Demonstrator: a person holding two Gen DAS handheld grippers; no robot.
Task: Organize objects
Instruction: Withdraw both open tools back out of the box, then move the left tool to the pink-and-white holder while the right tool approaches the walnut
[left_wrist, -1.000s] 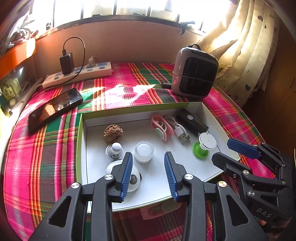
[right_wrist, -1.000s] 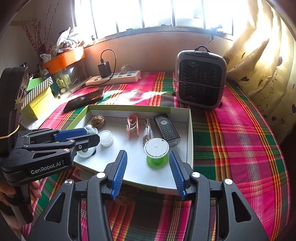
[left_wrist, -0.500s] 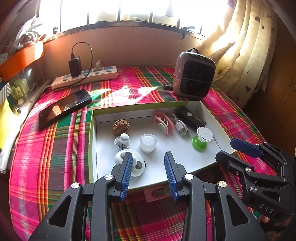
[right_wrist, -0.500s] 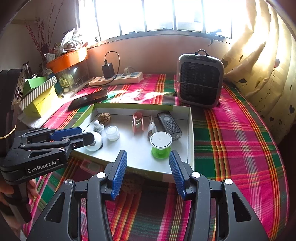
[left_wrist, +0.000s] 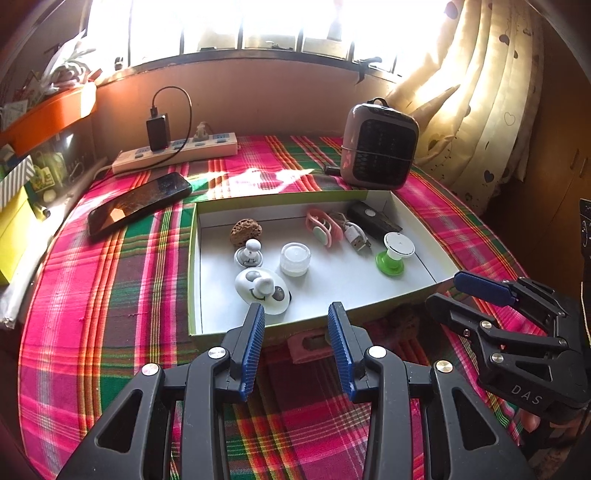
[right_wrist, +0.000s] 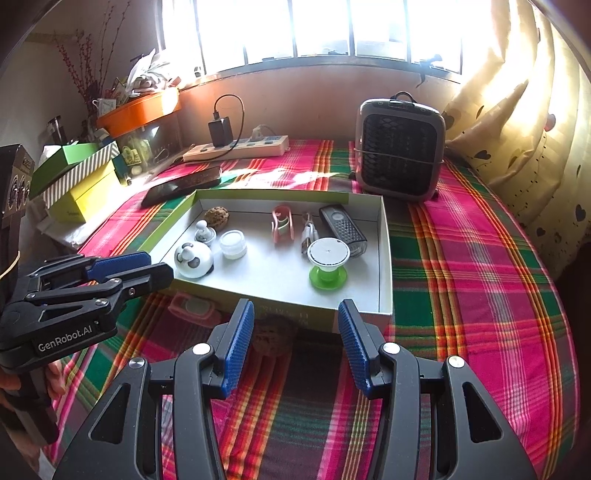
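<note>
- A pink object (left_wrist: 308, 345) and a brown rough lump (right_wrist: 271, 338) lie on the plaid cloth (right_wrist: 480, 295), half hidden behind the near wall of the shallow white box (right_wrist: 384, 258).
- The box, on the counter under a bright window, holds small things, among them a green spool (right_wrist: 328, 260).
- The left claw (left_wrist: 296, 345) and the right claw (right_wrist: 295, 343) are both spread, holding nothing.

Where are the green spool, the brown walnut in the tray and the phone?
green spool (right_wrist: 328, 260): right wrist view, its narrow waist.
brown walnut (left_wrist: 246, 231): left wrist view, its rough top.
phone (left_wrist: 140, 202): left wrist view, middle of its dark screen.
</note>
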